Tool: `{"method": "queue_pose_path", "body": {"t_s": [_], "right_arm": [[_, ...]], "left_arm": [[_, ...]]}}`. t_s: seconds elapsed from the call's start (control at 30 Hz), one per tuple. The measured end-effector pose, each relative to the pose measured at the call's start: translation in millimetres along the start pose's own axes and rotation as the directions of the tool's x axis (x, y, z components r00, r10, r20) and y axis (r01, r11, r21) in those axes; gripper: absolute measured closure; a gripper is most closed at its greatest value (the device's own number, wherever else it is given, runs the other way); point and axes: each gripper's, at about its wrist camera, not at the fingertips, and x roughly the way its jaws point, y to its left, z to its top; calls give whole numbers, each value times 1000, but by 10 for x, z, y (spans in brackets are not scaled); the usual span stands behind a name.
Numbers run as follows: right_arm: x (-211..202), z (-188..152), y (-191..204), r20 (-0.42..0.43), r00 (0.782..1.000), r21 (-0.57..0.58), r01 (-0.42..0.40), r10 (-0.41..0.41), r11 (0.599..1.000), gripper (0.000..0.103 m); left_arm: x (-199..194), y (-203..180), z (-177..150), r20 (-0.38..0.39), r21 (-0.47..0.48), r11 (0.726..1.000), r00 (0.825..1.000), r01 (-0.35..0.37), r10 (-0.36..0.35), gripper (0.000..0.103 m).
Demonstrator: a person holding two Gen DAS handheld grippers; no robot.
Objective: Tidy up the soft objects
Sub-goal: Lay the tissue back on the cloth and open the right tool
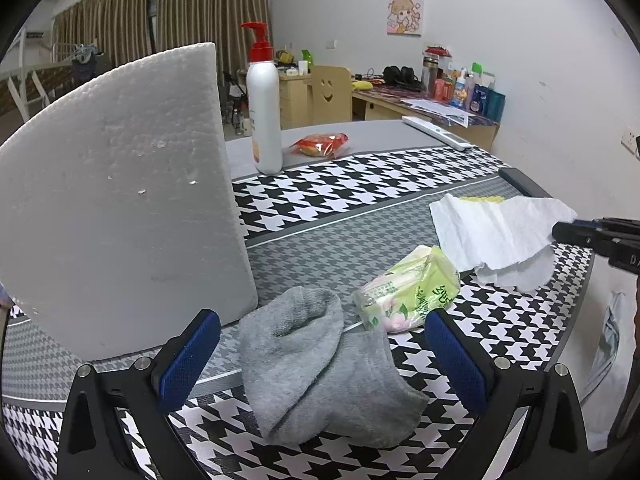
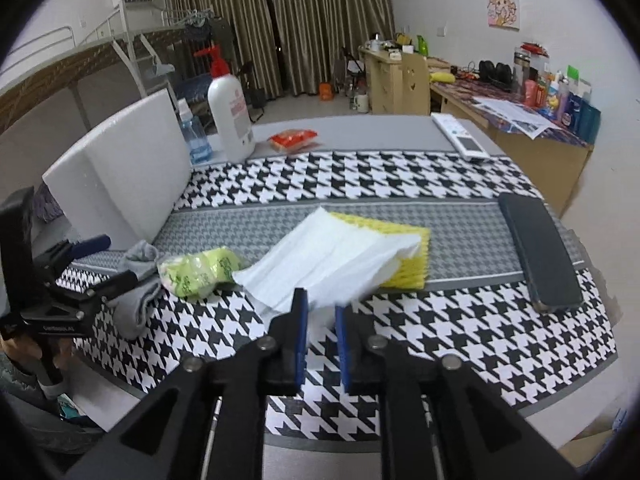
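Observation:
A grey sock (image 1: 320, 368) lies crumpled on the houndstooth tablecloth (image 1: 360, 184), directly between the fingers of my left gripper (image 1: 322, 320), which stands wide open and holds nothing. Just beyond the sock lies a green tissue pack (image 1: 408, 296). A white tissue sheet (image 2: 332, 256) is draped over a yellow sponge (image 2: 408, 268). Its near edge reaches in between the tips of my right gripper (image 2: 320, 300), whose jaws stand a narrow gap apart without pressing on it. In the left wrist view the right gripper (image 1: 560, 228) comes in from the right edge at the tissue's corner.
A tall white foam block (image 1: 120, 200) stands close on the left. Behind are a white pump bottle (image 1: 264, 112), a red snack packet (image 1: 320, 145) and a white remote (image 1: 436, 132). A dark flat case (image 2: 540, 252) lies at the table's right edge.

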Motion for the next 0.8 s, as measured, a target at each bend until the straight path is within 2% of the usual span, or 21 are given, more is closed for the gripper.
{"method": "queue_pose_path", "body": {"t_s": [0.1,0.17,0.33,0.37,0.43,0.47,0.6,0.8], "right_arm": [[-112,18,-84,37,998,41,-42,41,998,86],[-146,23,-99,40,999,41,-25,23,999,86],[8,14,-13,-14,1000,16,-1,2,1000,84],[43,6,3,-22,1000,12,3,-3,1000,78],[150,-8,59,-37,999,12,-1,1,1000,38],[181,-15,85,-30,1000,10,4,-4,1000,33],[288,-16,155,-28,999,-3,32,-32,999,32],[502,-49,212,-75,992,-7,97,-98,995,32]], "left_arm": [[-9,13,5,3,-2,1000,1000,1,-1,1],[-12,28,3,3,-2,1000,1000,-2,2,1],[-38,87,-36,3,-13,1000,1000,-7,7,1],[-41,93,-42,2,-13,1000,1000,-12,12,1],[-44,102,-53,2,-11,1000,1000,-15,15,1],[-51,99,-56,1,-10,1000,1000,-16,16,1],[-37,117,-79,-5,0,1000,1000,-11,11,1],[22,96,-64,-20,12,1000,1000,-6,7,1]]}}
